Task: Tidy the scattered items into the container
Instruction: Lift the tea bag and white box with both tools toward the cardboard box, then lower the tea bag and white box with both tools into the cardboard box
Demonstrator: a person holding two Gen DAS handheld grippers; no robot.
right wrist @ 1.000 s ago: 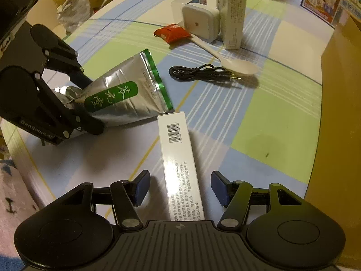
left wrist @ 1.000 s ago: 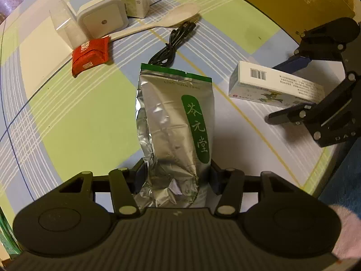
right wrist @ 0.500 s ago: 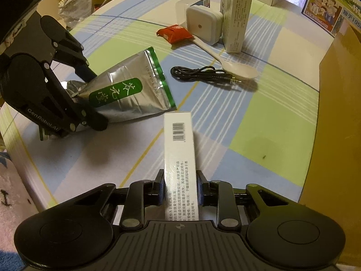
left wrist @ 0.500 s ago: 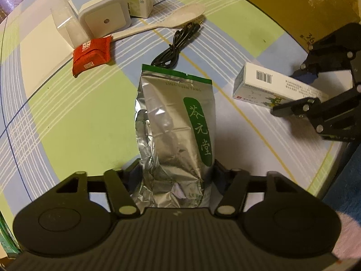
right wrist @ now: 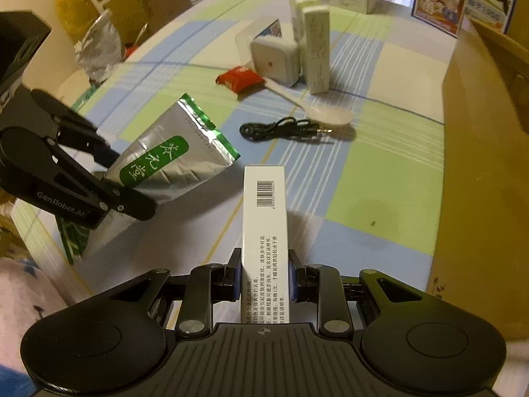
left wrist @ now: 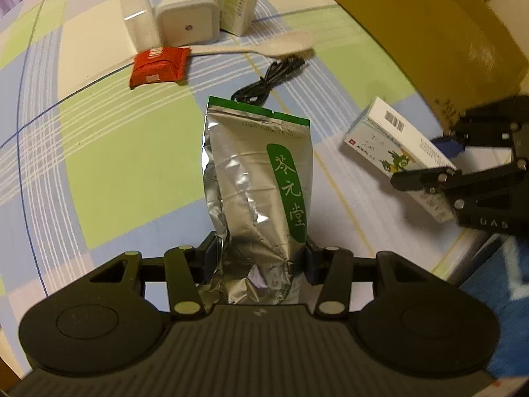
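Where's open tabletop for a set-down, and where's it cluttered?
Free: the green check left of the foil pouch, below the red packet; also the green check between the black cable and the cardboard box. Crowded: far end, around the white cube, spoon and upright cartons.

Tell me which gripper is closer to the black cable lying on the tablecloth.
Hard to call; perhaps the left. The left gripper, closing on the foil pouch, has the black cable just beyond the pouch's top. The right gripper clamps the white box, cable ahead.

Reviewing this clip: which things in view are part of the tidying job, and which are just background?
Job: foil tea pouch, white barcode box, cardboard container, red packet, black cable, white spoon.

Background: poster, yellow bag.
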